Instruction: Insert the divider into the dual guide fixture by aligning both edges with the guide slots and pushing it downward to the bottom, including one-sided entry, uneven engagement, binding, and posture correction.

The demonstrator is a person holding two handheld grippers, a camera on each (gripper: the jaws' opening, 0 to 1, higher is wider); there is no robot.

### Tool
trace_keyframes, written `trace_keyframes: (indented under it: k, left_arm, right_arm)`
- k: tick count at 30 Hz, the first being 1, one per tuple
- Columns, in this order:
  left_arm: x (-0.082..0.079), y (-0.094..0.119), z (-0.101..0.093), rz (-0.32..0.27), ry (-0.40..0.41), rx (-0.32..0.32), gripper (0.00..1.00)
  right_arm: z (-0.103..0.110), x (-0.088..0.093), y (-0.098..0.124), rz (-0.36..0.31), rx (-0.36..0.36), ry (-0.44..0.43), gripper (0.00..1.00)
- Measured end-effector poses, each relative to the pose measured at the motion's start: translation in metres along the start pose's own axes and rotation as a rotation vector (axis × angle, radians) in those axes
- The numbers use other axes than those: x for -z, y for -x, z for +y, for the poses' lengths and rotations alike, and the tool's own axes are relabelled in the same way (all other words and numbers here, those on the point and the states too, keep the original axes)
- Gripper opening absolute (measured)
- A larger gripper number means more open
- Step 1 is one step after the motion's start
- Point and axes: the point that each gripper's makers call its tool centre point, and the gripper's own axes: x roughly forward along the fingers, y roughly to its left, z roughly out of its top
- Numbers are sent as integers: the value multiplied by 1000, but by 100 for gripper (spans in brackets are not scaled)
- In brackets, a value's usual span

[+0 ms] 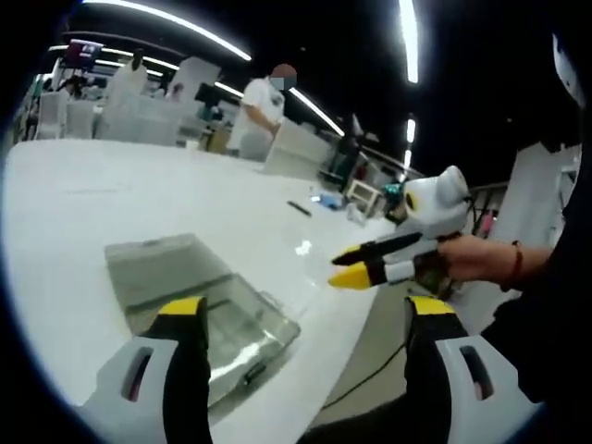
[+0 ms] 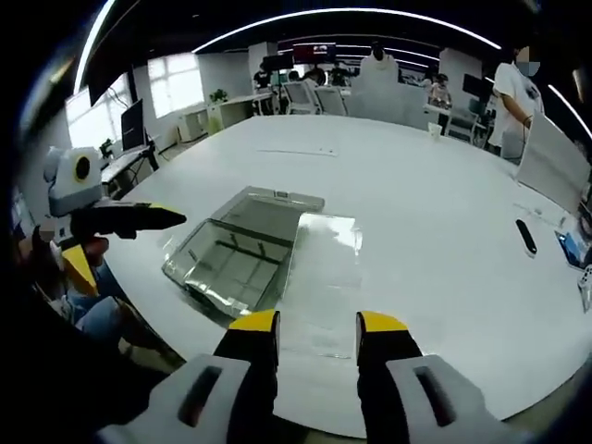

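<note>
Lying flat beyond the right gripper jaws: divider, beside fixture.

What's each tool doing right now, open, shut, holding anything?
Left tool: open, empty, above the clear fixture.
Right tool: open, holding nothing, over the clear divider lying flat on the white table.
</note>
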Motion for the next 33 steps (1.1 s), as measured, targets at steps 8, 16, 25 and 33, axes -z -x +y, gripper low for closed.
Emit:
trace_keyframes:
  k: [8,16,25,33]
  left_arm:
    - [0,-3,-1,-2,8,2,85]
    - [-1,-6,2,10,17,-7,83]
    - [-5,-2,12,16,30,-42,81]
    - [-9,3,21,-8,71,-83,79]
  right_arm:
    - [6,-7,2,-20,-20,16,28]
    - [15,-16,-3,-59,-53,21,29]
    - [29,-25,-15,-86,-115,36,29]
    - [43,-36,-20,-109,-172,87,29]
